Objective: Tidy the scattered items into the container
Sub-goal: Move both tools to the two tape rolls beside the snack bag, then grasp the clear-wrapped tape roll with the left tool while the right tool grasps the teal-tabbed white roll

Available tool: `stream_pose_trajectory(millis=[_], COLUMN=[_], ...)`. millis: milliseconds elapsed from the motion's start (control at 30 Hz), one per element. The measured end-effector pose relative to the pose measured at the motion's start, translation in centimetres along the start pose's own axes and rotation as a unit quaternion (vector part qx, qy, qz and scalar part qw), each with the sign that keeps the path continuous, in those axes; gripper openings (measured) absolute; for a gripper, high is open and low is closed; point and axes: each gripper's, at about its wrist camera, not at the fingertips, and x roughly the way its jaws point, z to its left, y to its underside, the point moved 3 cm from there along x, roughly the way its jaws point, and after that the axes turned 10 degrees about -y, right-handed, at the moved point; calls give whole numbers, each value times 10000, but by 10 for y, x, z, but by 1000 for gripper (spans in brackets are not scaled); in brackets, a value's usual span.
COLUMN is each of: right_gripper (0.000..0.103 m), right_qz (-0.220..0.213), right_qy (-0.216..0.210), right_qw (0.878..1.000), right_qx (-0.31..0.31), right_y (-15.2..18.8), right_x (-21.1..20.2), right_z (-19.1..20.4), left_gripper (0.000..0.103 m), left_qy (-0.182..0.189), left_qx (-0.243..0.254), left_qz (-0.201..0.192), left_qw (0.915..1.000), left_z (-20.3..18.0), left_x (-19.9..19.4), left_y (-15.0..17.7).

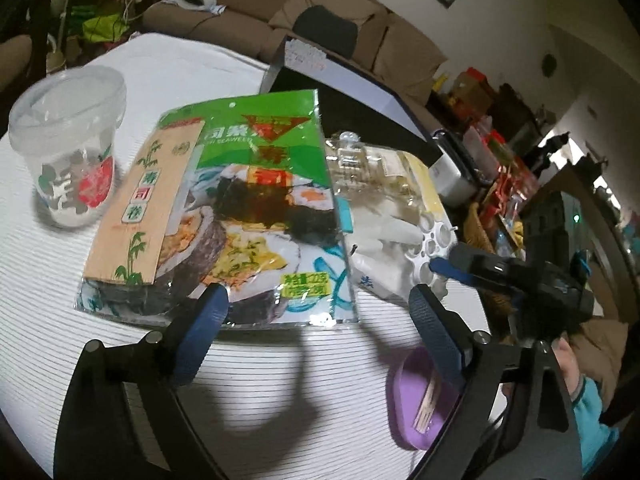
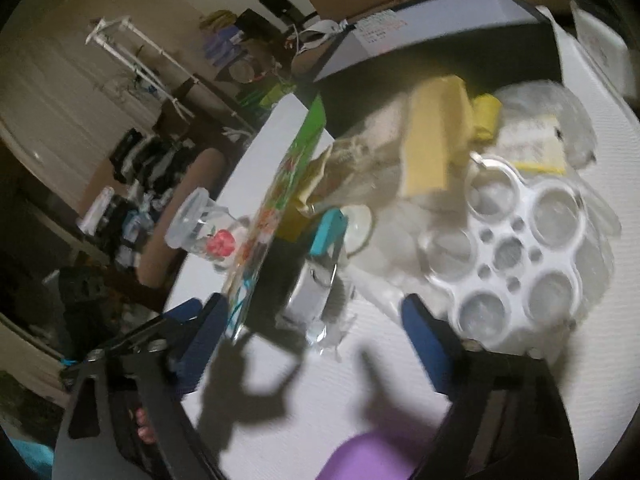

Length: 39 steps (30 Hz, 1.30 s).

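A green seaweed packet lies tilted on the white table, its near edge between my open left gripper fingers. In the right wrist view the packet shows edge-on. A dark open box stands behind it. A white holed tray with clear bags and a yellow packet lies ahead of my open, empty right gripper. The right gripper also shows in the left wrist view.
A clear plastic cup with a red print stands at the left. A purple dish with wooden sticks lies near the front table edge. A silver foil pack lies between the packet and tray. Room clutter surrounds the table.
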Motion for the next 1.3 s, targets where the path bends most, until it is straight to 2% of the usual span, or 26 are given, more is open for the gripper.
stream_pose_trajectory(millis=[100,200,267,333,367,433,533,667,700,733,800,833,867,933,1067,1167,1300], right_gripper=[74,72,68,57,55,39,40,41,39,27,15,12,12,12,12,12,12], right_qz=[108,99,162,293,345,444,729,1160,1214,1232,1123,1068,992,885,731,597,454], right_qy=[509,1021,1259,1369,1483,1714,1947,2298,2309,2260,1975,1811,1626,1446,1137,1058,1086], right_qw=[9962,9867,9831,9831,9816,9762,9689,9472,9446,9453,9573,9644,9718,9778,9861,9887,9896], right_qx=[-703,-1262,-1322,-1181,-1157,-1253,-1343,-1910,-1991,-2002,-1788,-1602,-1392,-1232,-962,-879,-824], right_y=[-4,-14,-22,-29,-32,-36,-41,-45,-46,-46,-51,-54,-55,-53,-42,-32,-18], right_x=[24,47,63,80,88,98,109,122,122,120,105,97,87,67,25,-3,-21], right_z=[19,30,25,12,6,1,-4,5,6,6,7,5,2,-1,-1,5,11], left_gripper=[86,86,86,86,86,86,86,86,86,86,86,86,86,86,86,86,86], left_qy=[-71,-102,-65,-37,-22,21,64,60,57,64,95,113,105,49,167,-12,-346], left_qx=[214,563,622,579,551,505,428,404,399,384,370,386,417,556,835,1038,743], left_qz=[14,15,109,212,252,294,402,484,492,505,589,646,670,677,857,908,847], left_qw=[9997,9984,9980,9981,9982,9983,9983,9980,9980,9980,9975,9971,9968,9961,9927,9904,9930], left_z=[-7,-20,-22,-21,-20,-18,-14,-14,-13,-12,-11,-11,-11,-14,-27,-35,-29], left_x=[0,-1,3,9,11,13,16,18,18,17,18,19,20,20,24,31,48], left_y=[4,8,11,11,10,7,4,5,5,5,6,7,8,11,21,29,26])
